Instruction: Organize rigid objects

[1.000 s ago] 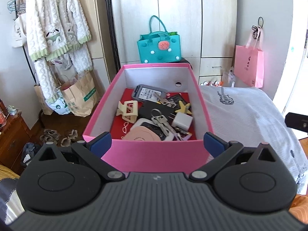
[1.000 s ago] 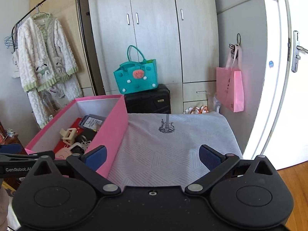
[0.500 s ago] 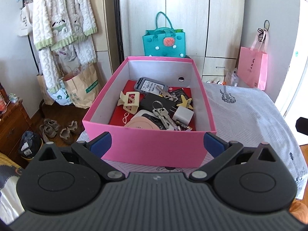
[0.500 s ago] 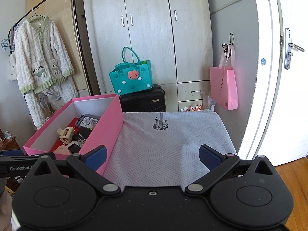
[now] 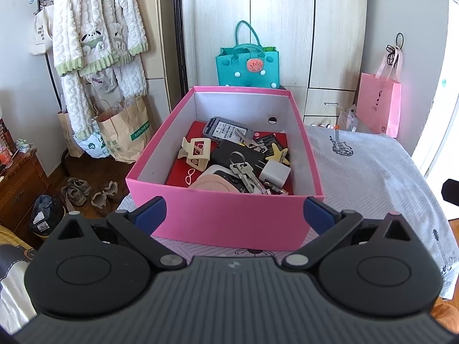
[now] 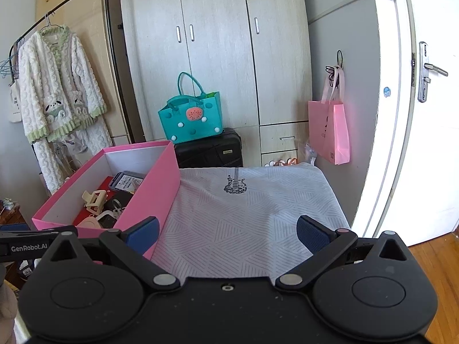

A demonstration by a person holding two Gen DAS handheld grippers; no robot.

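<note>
Ahead of left claw [image 5: 234, 213], pink box [image 5: 229, 218]

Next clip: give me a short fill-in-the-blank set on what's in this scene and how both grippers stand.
1. The keys lie inside the ____ box.
2. The left gripper and the right gripper are both ____, holding nothing.
3. The star-shaped clip in the box is ____ in colour.
4. The cloth right of the box bears a printed ____.

Missing words: pink; open; yellow; guitar
</note>
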